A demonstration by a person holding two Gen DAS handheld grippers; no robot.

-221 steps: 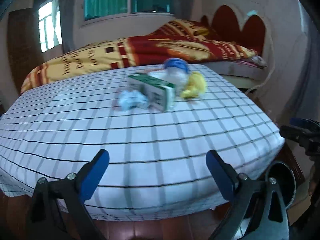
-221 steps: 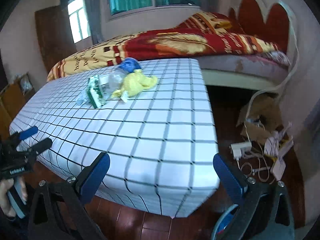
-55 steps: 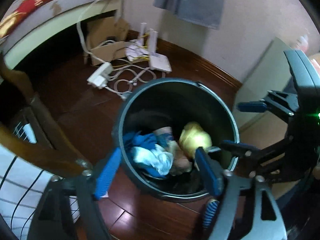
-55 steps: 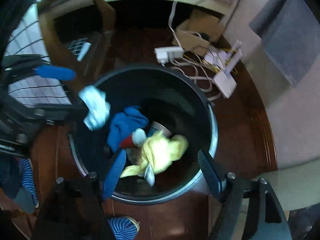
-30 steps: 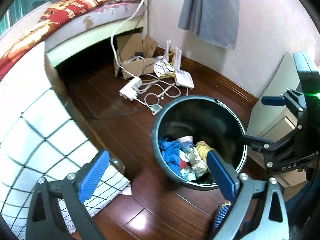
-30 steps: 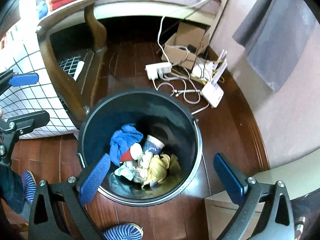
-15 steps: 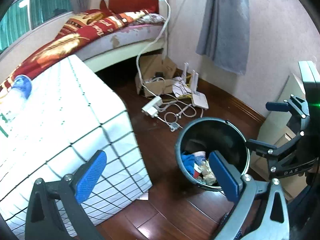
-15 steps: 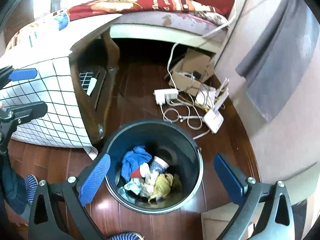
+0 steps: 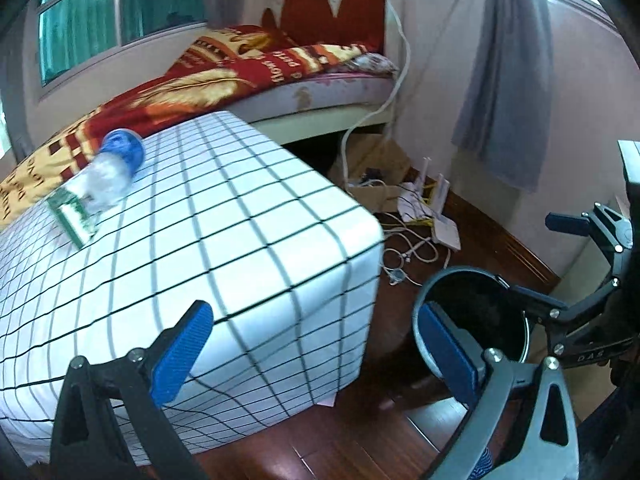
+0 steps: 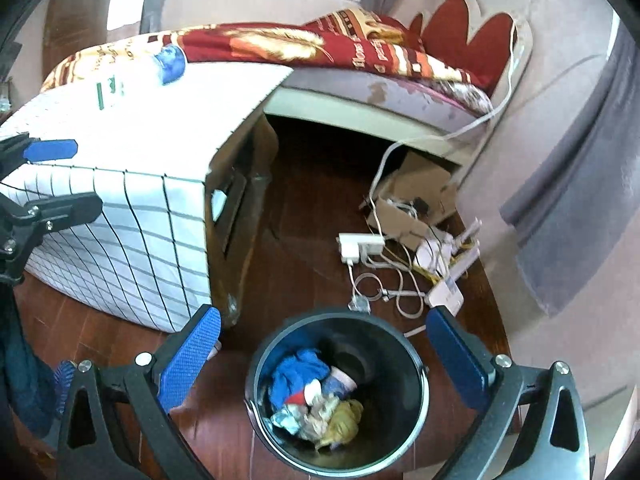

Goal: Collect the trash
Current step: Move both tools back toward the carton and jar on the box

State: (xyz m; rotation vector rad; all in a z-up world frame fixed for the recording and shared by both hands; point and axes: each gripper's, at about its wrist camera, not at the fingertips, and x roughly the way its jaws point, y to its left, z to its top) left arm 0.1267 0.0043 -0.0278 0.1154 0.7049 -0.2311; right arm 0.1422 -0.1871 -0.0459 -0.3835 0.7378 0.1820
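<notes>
Green-and-white carton (image 9: 72,214) lies far left on the checked tablecloth (image 9: 224,240), and just beside it, touching or nearly so, a clear plastic bottle (image 9: 110,174) with a blue cap rests on its side. Both look light; the carton should be stiff enough to pinch across its narrow faces, while the bottle seems thin, slick and likely to roll, so its middle or neck is the safer hold. Nearer, the left gripper (image 9: 316,346) hangs over the table corner, fingers spread wide and holding nothing. Right of the table, on the wood floor, the black bin (image 10: 338,392) holds crumpled rubbish, and the right gripper (image 10: 324,354) hovers above it, likewise spread and empty.
</notes>
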